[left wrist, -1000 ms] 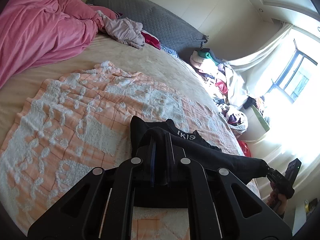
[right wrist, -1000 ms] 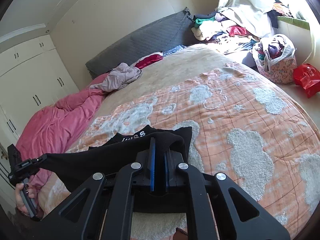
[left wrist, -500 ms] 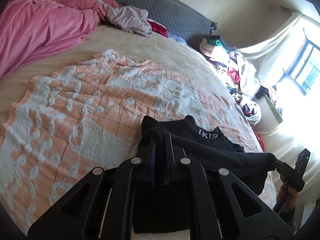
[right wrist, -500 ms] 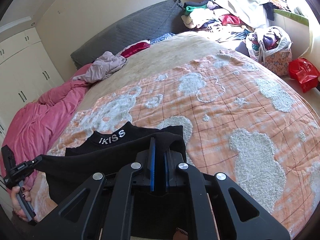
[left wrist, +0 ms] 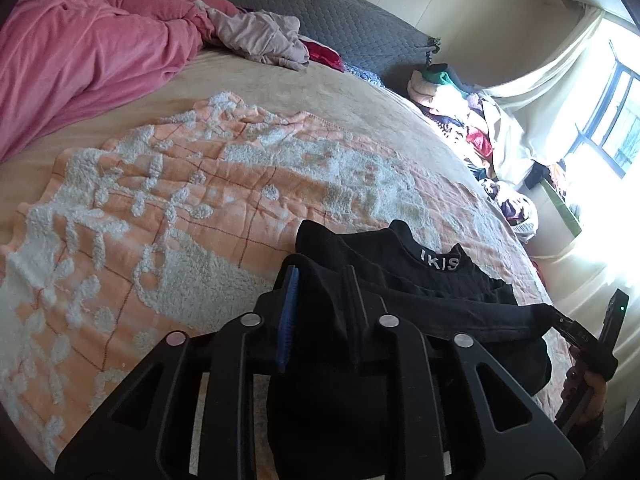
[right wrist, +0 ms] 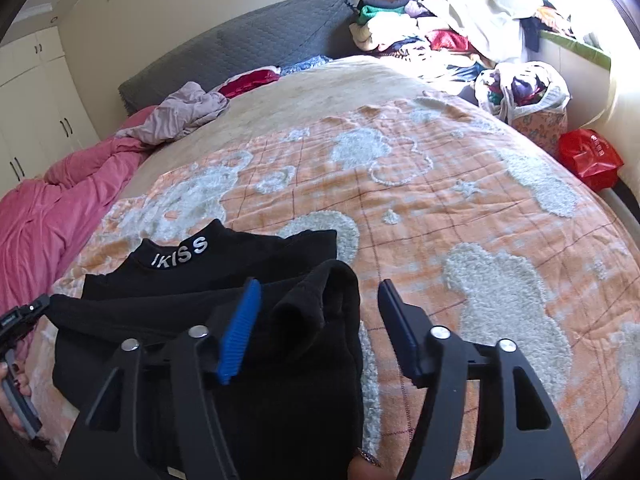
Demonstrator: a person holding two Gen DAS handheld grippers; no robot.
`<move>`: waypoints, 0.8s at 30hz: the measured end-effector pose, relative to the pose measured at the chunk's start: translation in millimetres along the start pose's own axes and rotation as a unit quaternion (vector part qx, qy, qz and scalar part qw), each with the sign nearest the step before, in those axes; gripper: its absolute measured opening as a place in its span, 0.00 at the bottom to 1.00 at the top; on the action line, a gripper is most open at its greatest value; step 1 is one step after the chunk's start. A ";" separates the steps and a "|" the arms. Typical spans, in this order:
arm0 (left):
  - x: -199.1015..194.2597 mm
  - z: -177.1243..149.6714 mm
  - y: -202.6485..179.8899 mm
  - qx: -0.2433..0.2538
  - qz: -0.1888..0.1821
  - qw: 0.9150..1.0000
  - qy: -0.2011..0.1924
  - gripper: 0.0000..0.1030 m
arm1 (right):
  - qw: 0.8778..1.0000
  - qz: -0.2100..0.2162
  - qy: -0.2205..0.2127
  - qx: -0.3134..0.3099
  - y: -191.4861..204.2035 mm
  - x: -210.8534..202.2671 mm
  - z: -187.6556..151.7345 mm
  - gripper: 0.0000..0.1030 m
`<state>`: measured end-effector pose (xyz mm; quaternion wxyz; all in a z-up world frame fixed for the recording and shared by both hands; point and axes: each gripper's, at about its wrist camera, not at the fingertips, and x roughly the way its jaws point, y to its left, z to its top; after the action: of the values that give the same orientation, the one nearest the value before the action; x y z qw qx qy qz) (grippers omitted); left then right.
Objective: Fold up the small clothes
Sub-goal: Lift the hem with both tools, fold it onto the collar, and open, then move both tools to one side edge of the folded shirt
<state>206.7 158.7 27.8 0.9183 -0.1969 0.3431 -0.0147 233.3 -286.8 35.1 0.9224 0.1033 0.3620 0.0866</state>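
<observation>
Right gripper (right wrist: 316, 320) stands released, black top (right wrist: 240, 304) draped over its blue pad; left gripper (left wrist: 320, 304) is clenched on the other corner. Beyond, the collar lies on the orange blanket (right wrist: 440, 208). Risk: the freed corner sags, skewing the fold.

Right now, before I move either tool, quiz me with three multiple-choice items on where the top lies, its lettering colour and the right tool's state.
1. The black top lies on:
A. the pink duvet
B. the orange-and-white blanket
C. the floor

2. The collar lettering is:
A. white
B. red
C. yellow

3. The right tool is:
A. shut on the top
B. out of view
C. open

Answers:
1 B, the patterned blanket shows around the top.
2 A, the letters read pale against black.
3 C, its fingers stand wide apart with fabric loose between them.
</observation>
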 end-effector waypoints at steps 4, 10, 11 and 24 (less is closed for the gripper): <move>-11.7 -2.1 -16.6 0.029 -0.004 1.000 -0.006 0.21 | 0.999 -0.002 -0.022 -0.028 9.0 -14.9 -1.3 0.60; -14.5 -15.4 -50.6 0.065 -0.044 0.997 0.015 0.24 | 0.992 0.047 -0.035 -0.116 48.0 -33.7 -12.7 0.57; -12.5 -18.9 -57.1 0.069 -0.056 0.996 0.022 0.29 | 0.990 0.056 -0.030 -0.127 54.5 -33.8 -14.6 0.51; 20.0 -61.4 -100.3 0.150 -0.057 0.982 0.099 0.38 | 0.968 0.083 0.067 -0.225 106.1 -11.8 -54.8 0.34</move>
<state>193.8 41.5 10.4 0.8967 -0.0737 0.4141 -0.1381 178.1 -180.3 30.4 0.8849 -0.0831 0.3847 0.2491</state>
